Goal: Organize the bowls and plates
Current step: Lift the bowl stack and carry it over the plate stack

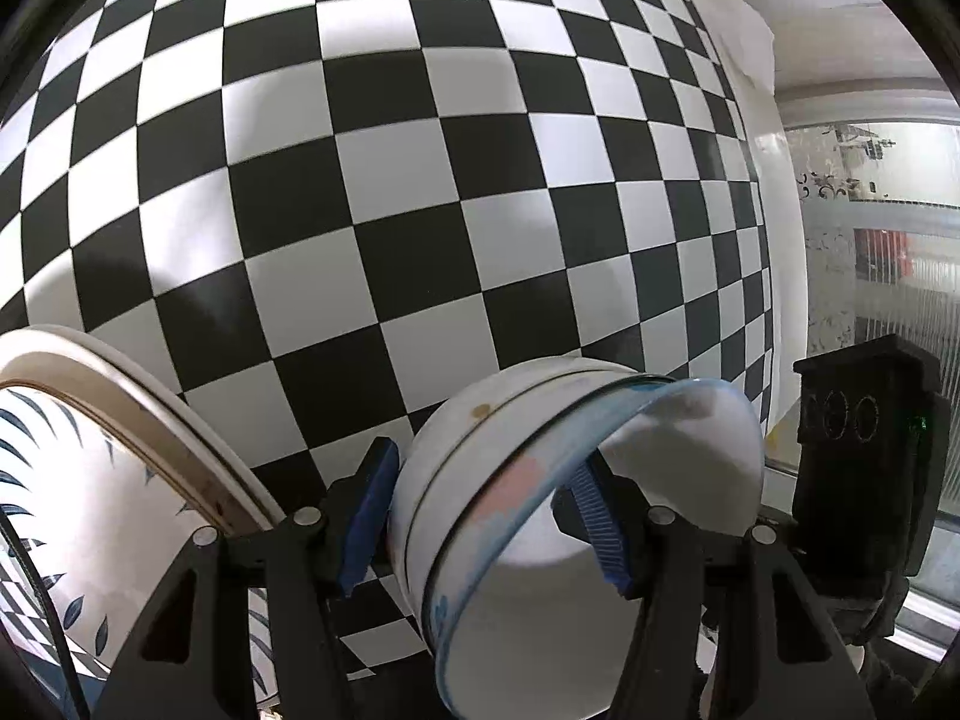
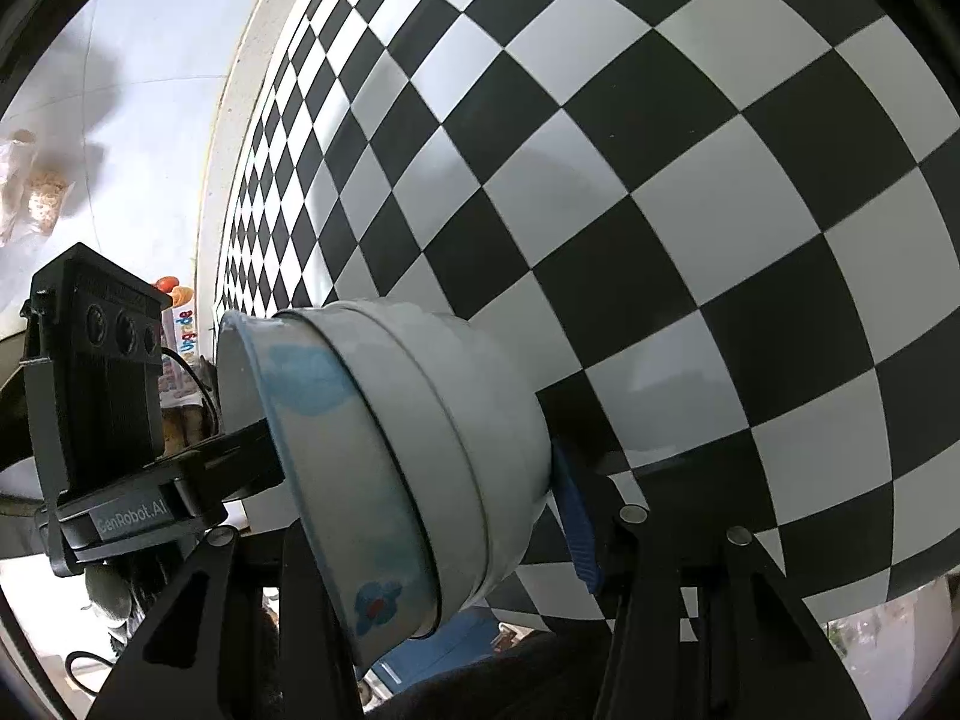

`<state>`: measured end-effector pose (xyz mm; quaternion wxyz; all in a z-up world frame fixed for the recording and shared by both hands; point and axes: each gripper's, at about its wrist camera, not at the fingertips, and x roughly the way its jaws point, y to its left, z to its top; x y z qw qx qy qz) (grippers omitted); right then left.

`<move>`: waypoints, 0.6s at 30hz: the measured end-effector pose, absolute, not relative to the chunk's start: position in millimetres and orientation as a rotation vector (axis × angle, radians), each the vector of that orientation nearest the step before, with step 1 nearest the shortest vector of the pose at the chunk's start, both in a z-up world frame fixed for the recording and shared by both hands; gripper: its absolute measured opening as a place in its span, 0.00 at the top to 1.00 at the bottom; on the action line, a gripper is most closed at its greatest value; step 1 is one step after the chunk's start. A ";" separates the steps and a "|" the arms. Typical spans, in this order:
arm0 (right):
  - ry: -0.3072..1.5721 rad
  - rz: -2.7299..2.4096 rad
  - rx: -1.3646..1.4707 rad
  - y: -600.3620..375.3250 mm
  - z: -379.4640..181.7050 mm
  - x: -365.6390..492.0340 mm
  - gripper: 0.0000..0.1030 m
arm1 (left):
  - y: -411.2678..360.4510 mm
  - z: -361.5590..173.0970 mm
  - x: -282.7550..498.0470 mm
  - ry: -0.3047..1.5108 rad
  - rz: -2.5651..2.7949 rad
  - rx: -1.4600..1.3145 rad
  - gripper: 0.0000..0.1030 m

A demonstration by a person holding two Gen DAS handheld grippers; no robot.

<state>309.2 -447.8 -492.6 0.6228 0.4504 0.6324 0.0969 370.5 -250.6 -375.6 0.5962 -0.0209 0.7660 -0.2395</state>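
My left gripper [image 1: 486, 516] is shut on the wall of a white bowl [image 1: 480, 456] with a blue rim, held on its side above the checkered table; one blue pad [image 1: 375, 510] is outside, the other inside. A large plate [image 1: 150, 438] with a beige rim and blue leaf pattern lies at the lower left. My right gripper [image 2: 498, 516] is shut on the wall of another white bowl [image 2: 432, 432] with blue flower marks, also on its side. Its right pad [image 2: 573, 525] is outside the bowl; the other finger is hidden inside.
The black-and-white checkered tablecloth [image 1: 420, 180] fills both views. The other gripper's black body [image 1: 870, 456] shows at the right in the left wrist view and at the left [image 2: 102, 372] in the right wrist view. A window [image 1: 888, 228] lies beyond the table's right edge.
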 end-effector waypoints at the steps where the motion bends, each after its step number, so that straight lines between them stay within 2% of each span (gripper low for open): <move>1: 1.446 0.225 1.022 -445.9 -489.6 310.6 0.51 | -250.7 -374.3 370.8 1.774 -0.554 -0.050 0.47; 18: 1.436 0.313 0.940 -418.5 -427.7 334.6 0.52 | -208.4 -320.4 380.3 1.695 -0.499 -0.090 0.47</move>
